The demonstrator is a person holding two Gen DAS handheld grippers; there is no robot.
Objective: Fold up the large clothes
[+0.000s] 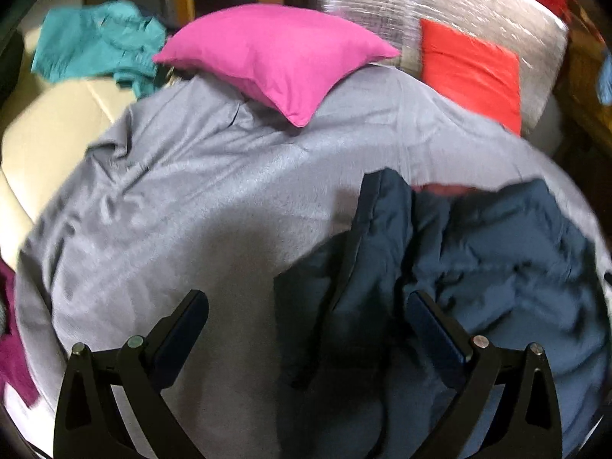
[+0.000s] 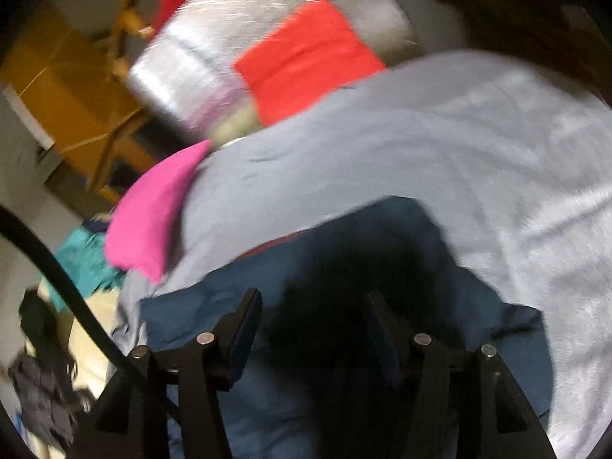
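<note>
The left hand-held gripper [image 1: 308,325] is open over the dark blue crumpled cloth [image 1: 478,252] on the grey bed cover [image 1: 172,191]; most cloth lies to its right. The right hand-held gripper [image 2: 313,325] is open above it, holding nothing

Bed: grey sheet [image 1: 214,191] covered it, rumpled.
Pillows: pink [image 1: 275,57] & red [image 1: 470,72] at far end.
Furniture: wooden cabinet [image 2: 72,88] behind.
Floor: teal cloth [image 1: 95,42] lay beside bed.
</note>
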